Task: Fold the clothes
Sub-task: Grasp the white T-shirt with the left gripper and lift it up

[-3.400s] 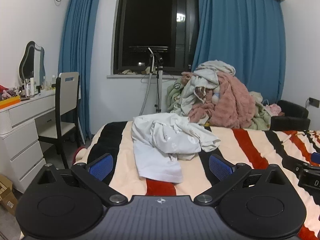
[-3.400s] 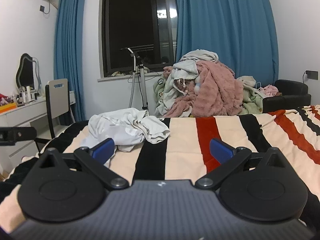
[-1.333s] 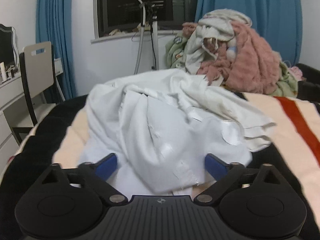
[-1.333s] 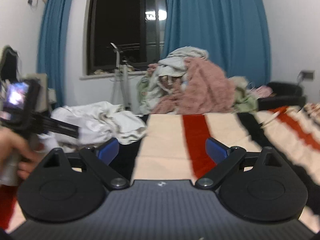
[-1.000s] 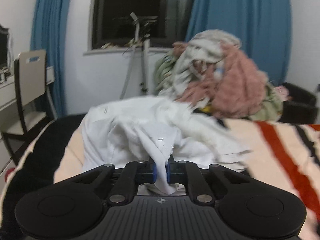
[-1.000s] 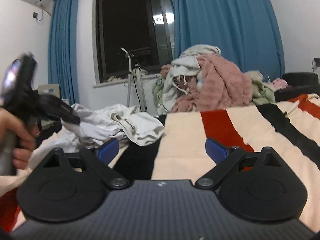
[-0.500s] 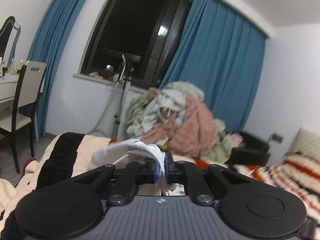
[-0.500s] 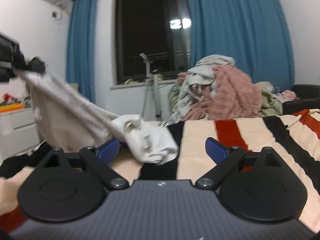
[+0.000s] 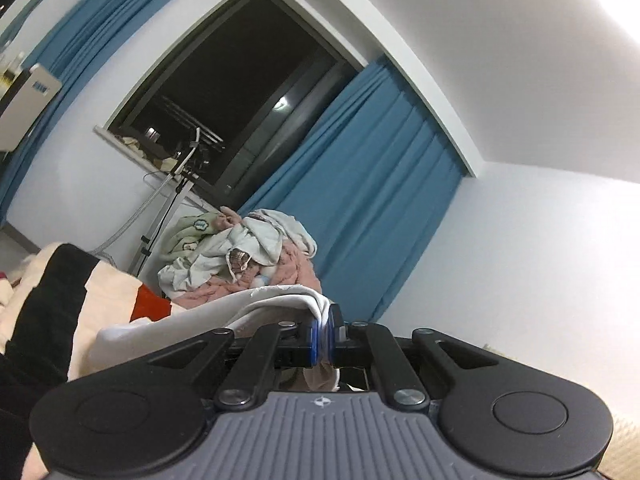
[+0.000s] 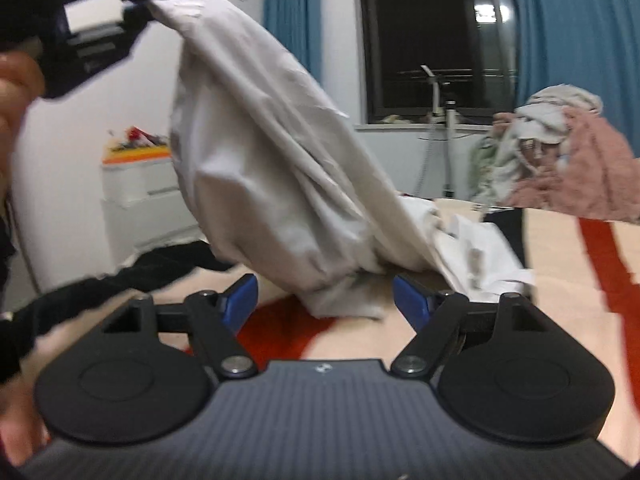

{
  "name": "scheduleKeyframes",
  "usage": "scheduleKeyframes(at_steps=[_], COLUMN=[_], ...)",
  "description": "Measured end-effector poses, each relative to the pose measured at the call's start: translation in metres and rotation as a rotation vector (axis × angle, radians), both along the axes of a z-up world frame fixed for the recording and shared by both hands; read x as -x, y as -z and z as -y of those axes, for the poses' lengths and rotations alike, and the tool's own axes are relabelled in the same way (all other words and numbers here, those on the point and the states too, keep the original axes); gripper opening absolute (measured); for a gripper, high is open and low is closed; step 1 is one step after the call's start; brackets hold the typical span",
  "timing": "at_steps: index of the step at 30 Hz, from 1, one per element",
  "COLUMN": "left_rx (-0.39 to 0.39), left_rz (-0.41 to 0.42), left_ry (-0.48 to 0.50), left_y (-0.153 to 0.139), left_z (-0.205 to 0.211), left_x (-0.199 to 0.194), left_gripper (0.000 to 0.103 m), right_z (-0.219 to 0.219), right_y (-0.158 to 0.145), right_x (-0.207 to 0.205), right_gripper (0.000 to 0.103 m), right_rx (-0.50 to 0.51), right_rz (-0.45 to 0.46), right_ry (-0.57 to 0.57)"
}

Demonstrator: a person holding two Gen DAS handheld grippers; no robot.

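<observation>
1. Two grippers are seen: left gripper [image 9: 325,338], right gripper [image 10: 325,300].
2. One white garment [image 10: 272,168] is counted.
3. One heap of clothes [image 10: 560,156] is counted.
4. One striped blanket [image 10: 568,264] is seen.

Left view tilted upward; right view level over bed [image 10: 560,272]; both share window [image 9: 240,92]

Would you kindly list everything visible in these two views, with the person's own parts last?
garment: one, white, lifted off the blanket by one end
blanket: one, cream, red and black stripes, on bed
clothes pile: one, pink, white, green, beyond the bed
curtains: two, blue, beside window
window: one, dark
drawers: one, white, left
left claw: shut on garment
right claw: open, jaws just closing, nothing gripped
hand: one, upper left
</observation>
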State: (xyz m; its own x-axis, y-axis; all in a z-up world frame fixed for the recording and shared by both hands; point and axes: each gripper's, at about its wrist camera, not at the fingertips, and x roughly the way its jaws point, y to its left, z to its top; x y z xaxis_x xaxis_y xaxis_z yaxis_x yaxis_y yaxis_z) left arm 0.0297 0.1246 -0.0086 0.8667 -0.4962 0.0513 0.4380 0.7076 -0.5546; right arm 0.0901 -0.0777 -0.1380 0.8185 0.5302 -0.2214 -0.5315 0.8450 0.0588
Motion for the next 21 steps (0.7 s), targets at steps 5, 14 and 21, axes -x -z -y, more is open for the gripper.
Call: scheduleKeyframes(at_steps=[5,14,21], left_rx=[-0.062,-0.097,-0.19], left_rz=[-0.071,-0.14,-0.15], left_ry=[-0.034,-0.112,-0.098], left_y=[0.013,0.024,0.03], left_z=[0.004,0.025,0.06], left_x=[-0.023,-0.064,-0.061], left_gripper=[0.005,0.012,0.035], right_z=[-0.029,0.005,0.061], right_y=[0.011,-0.015,-0.054], right_x=[-0.034,-0.05,-0.048], right_gripper=[0.07,0.009,0.007], right_rx=[-0.054,-0.201,-0.308], right_rz=[-0.055,-0.057,0.02], right_ry=[-0.043,0.012,0.139])
